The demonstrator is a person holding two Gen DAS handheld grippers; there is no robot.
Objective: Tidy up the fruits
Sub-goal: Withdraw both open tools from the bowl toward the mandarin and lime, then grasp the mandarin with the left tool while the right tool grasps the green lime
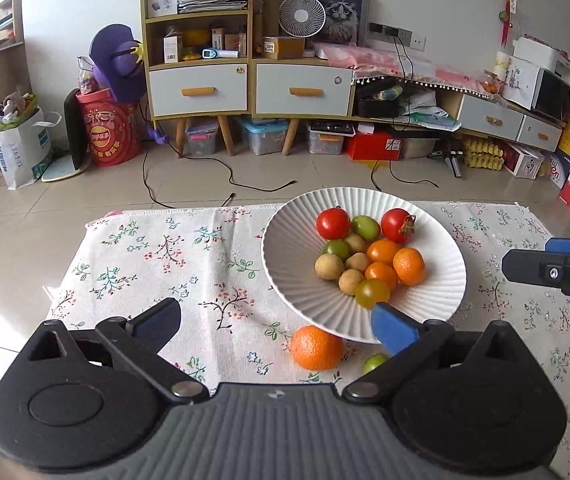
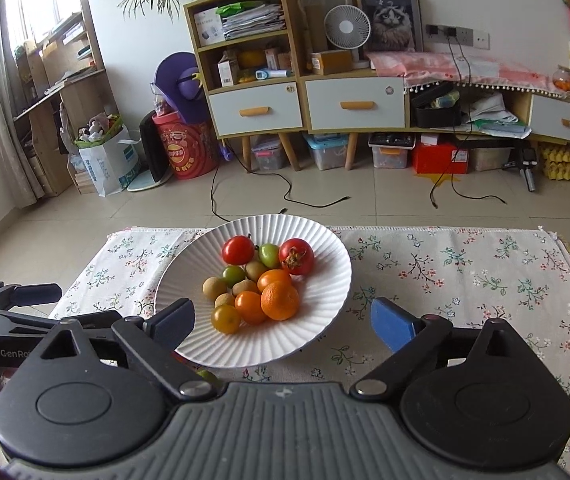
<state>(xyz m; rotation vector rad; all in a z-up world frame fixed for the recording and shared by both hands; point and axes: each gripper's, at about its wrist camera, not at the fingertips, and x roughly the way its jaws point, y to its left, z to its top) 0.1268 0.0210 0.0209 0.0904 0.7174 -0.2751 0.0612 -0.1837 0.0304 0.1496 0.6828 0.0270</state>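
Note:
A white ribbed plate holds several fruits: red tomatoes, green fruits, small brown ones and oranges. An orange and a small green fruit lie on the floral cloth in front of the plate, between my left gripper's fingers. My left gripper is open and empty, its right finger over the plate's near rim. My right gripper is open and empty around the plate's near edge. The green fruit peeks out under the plate. The right gripper shows at the left wrist view's right edge.
The floral tablecloth covers a low table with its far edge near the tiled floor. Cabinets, storage boxes, cables and a fan stand along the far wall. The left gripper's body sits at the left of the right wrist view.

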